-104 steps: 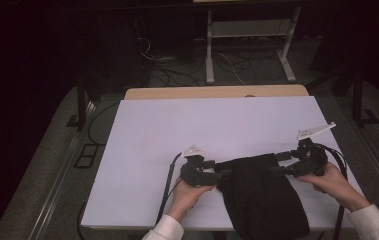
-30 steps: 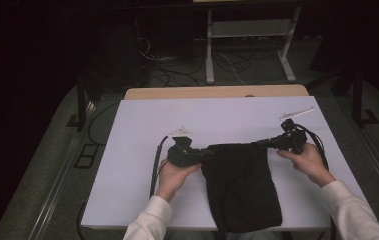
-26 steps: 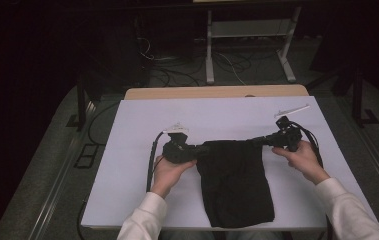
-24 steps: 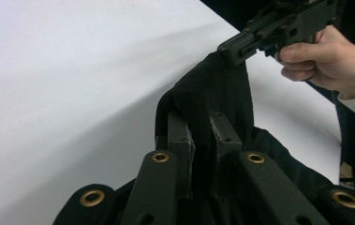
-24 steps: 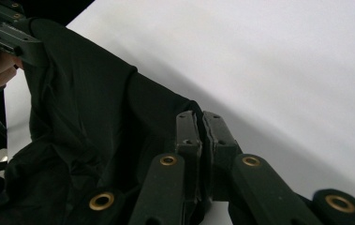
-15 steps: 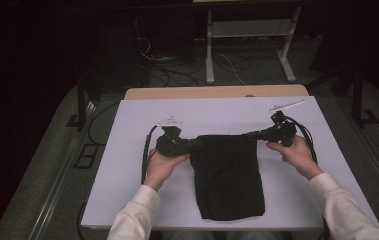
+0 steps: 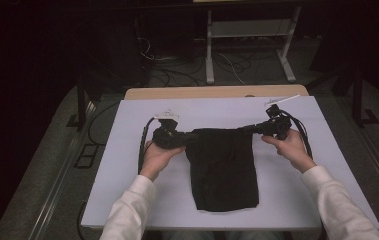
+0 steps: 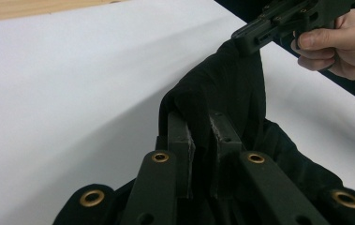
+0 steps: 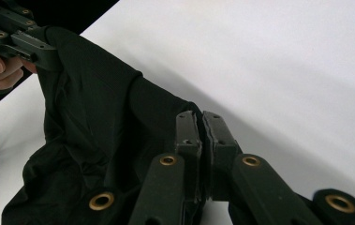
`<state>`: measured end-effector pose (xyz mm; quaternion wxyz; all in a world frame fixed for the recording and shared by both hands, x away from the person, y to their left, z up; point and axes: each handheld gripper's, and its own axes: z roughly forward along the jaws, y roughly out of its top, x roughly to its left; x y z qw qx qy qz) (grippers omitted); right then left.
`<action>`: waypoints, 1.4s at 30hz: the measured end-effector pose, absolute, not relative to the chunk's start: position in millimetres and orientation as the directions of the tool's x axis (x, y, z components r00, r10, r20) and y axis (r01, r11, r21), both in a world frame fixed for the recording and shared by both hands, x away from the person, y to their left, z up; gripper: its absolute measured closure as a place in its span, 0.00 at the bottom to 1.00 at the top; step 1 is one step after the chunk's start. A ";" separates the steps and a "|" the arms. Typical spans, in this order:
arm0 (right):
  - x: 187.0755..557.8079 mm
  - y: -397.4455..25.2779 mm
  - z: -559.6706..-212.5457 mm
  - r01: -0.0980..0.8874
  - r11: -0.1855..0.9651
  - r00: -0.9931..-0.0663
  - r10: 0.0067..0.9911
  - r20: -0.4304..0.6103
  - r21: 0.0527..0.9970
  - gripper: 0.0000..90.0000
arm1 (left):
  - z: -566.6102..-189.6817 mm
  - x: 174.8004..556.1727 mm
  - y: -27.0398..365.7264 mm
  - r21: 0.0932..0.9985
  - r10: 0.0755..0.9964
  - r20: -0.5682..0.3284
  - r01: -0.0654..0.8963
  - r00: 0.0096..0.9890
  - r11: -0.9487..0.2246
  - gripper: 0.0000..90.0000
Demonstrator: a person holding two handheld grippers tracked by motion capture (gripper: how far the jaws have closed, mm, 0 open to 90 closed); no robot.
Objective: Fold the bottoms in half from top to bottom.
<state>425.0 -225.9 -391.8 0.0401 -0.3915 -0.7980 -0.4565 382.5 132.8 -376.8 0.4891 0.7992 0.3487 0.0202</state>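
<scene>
A black cloth (image 7: 223, 170) lies spread lengthwise on the white table sheet (image 7: 127, 165), its near end close to the front edge. My left gripper (image 7: 189, 137) is shut on the cloth's far left corner, and my right gripper (image 7: 247, 130) is shut on its far right corner. The far edge is stretched between them, lifted slightly off the sheet. In the left gripper view the black cloth (image 8: 222, 93) is pinched between the jaws, with the right gripper (image 8: 247, 40) beyond. In the right gripper view the black cloth (image 9: 100, 122) hangs to the left, up to the left gripper (image 9: 48, 58).
A wooden table edge (image 7: 217, 92) shows behind the white sheet. Beyond it stand a white metal stand (image 7: 249, 45) and floor cables (image 7: 167, 60). A dark frame leg (image 7: 81, 102) stands at the table's left. Bare sheet lies on both sides of the cloth.
Both grippers have carried the cloth's far edge away from the person, dragging the cloth up the table; it now lies flatter and fully on the sheet.
</scene>
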 end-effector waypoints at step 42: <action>486.0 -215.8 -425.5 0.712 0.135 -0.526 0.752 0.397 0.689 0.94 | -427.8 471.1 127.5 0.800 0.664 -0.257 0.540 0.702 -0.261 0.88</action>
